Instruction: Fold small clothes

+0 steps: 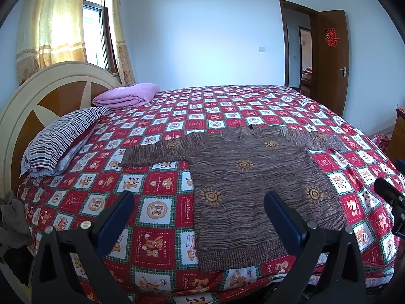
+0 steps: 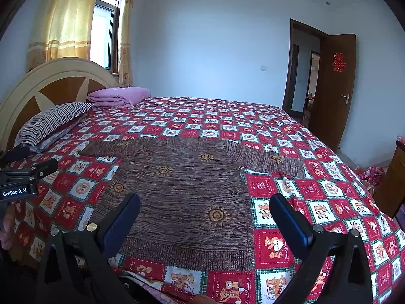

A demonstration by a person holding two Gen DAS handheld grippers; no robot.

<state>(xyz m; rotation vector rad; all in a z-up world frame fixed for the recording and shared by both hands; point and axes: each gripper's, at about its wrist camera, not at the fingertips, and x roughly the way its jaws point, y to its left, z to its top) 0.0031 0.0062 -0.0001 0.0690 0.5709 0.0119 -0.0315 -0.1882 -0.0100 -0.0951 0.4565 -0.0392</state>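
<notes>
The bed [image 1: 227, 106] fills both of your views, covered edge to edge in a red-and-white checked sheet [image 2: 316, 202] printed with little bears. Its round cream-and-brown headboard [image 1: 50, 93] stands at the left end, under a window with yellow curtains [image 1: 58, 25], and a brown door [image 2: 334, 88] hangs open past the far right corner.

The brown knit sweater [image 1: 253, 190] lies flat on the sheet near the bed's near edge, hem towards you, collar towards the far edge, and both sleeves stretched out sideways (small orange sun motifs dot the front). It is spread open, with no fold in it.

At the headboard end a striped pillow [image 1: 58, 141] lies on the sheet, and a folded pink quilt [image 1: 126, 95] sits at the far corner beyond it.

Your left gripper [image 1: 200, 207] is held above the near edge with its blue-padded fingers [image 1: 116, 223] spread wide and nothing between them; the sweater's left side edge and hem corner show in the gap below. Your right gripper [image 2: 205, 210] is likewise wide open and empty, its fingers [image 2: 291, 223] framing the sweater's lower right side. Neither one touches the knit.
</notes>
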